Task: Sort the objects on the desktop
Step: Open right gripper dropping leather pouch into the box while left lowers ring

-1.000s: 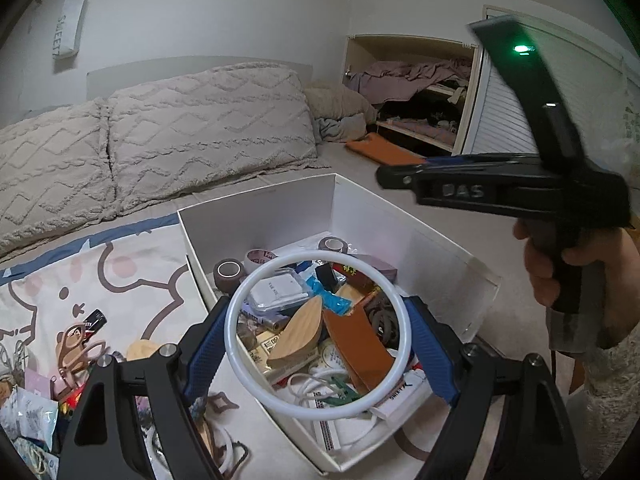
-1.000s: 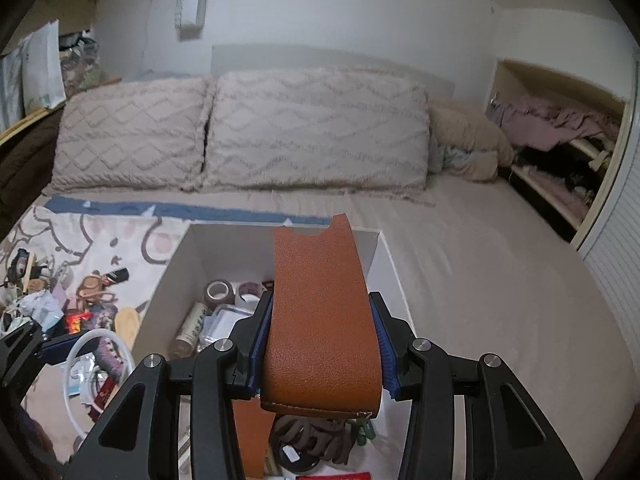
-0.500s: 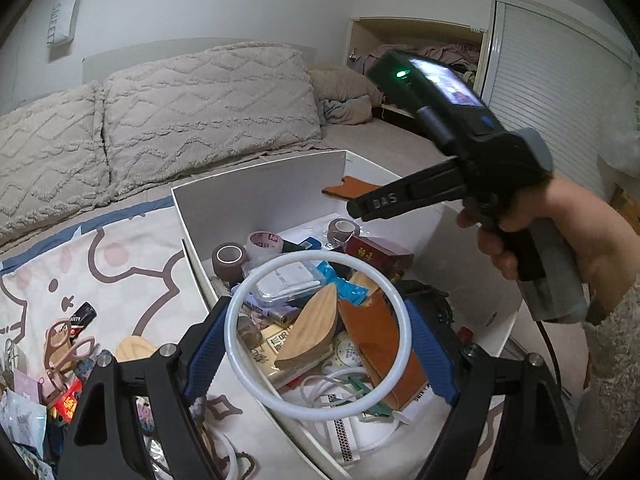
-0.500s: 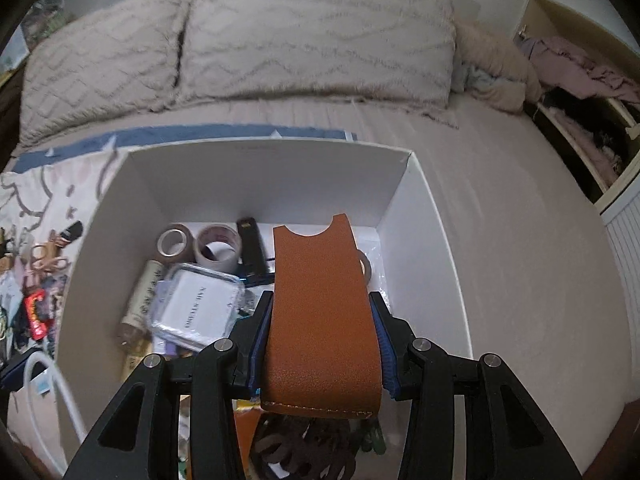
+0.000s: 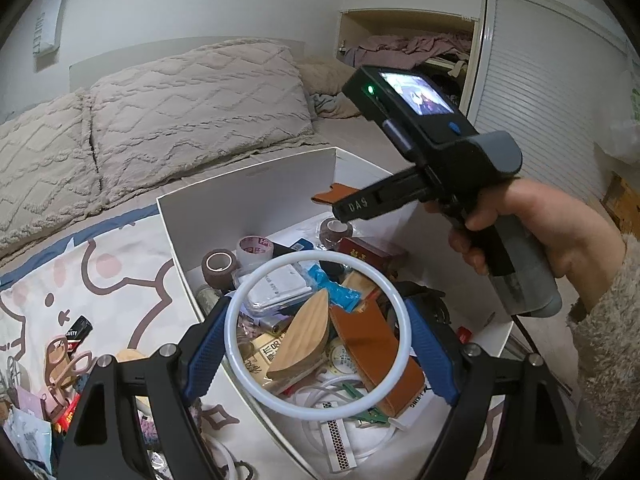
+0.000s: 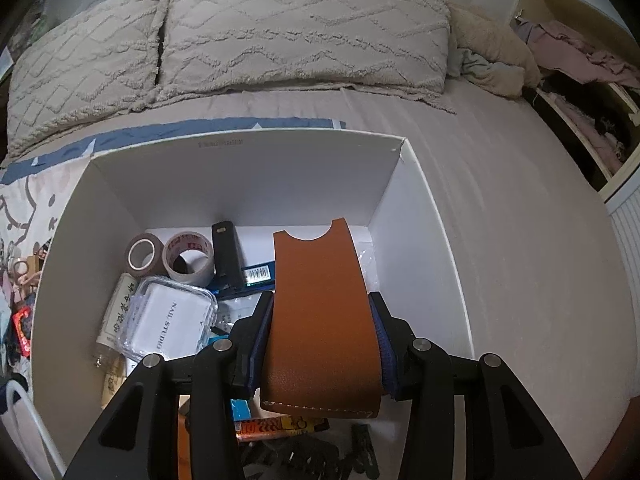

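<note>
Two hand-held grippers, brown sleeve clamped, ring clamped

A tan leather sleeve with a half-round notch at its far end stood clamped between the right gripper's blue pads, tilted down over the open white box. A thin white ring (plain, unbroken) was held flat across the left gripper's blue pads above the box's near corner. Inside lay tape rolls, a clear case, a second tan sleeve and a wooden wedge.
</note>
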A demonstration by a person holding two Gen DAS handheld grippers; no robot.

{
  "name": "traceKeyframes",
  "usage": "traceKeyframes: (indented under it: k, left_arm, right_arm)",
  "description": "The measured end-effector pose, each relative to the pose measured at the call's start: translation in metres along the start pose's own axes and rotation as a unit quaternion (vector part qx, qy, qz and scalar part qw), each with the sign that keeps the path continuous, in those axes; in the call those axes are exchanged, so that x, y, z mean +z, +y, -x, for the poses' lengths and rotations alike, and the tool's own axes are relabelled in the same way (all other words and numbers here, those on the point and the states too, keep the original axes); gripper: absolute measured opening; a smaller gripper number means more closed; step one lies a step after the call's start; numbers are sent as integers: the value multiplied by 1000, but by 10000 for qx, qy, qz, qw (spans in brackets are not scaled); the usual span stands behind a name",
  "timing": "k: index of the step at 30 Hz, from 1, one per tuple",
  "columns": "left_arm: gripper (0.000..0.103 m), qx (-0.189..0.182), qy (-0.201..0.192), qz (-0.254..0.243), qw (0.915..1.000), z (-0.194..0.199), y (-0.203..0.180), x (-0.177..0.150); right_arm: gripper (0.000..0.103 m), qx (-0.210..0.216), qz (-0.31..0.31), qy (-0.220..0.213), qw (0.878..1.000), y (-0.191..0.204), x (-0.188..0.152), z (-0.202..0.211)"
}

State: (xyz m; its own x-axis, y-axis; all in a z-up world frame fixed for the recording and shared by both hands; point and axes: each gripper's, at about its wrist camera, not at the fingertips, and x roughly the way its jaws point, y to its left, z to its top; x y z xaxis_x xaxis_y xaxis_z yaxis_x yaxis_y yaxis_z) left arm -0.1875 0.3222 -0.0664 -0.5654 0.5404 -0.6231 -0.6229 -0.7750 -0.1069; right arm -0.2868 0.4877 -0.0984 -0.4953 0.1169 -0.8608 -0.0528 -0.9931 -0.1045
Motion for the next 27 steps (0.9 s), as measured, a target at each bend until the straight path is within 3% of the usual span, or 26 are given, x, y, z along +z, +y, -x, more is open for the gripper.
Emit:
traceKeyframes:
  k: [4,6,7,11,19,27]
  left_arm:
    - [84,69,59,-57,9999,-1,-2,-2]
    - [84,95,80,-84,9999,-1,-2,-3]
    - [84,104,86,-86,9999,0,-2,-3]
    - [84,126,109,-66,9998,1,-3,-2]
    - [84,-24,227,82,9997,-1,-9,7]
    - [84,-140,515,552,9971,-11,-3,24]
  right_arm:
    - [49,138,-142,13,9998,-5,5,-3]
    - [79,324,-207,108,9992,-7,3,-5]
    - [81,371,-186,126,9991,-6,2,-5]
    - [81,320,24,46,9995,-2,-3,2]
    - [81,637,32,-222,9977,-14,-12,36]
    - [81,781,106,-231,9966,-35,-30,59]
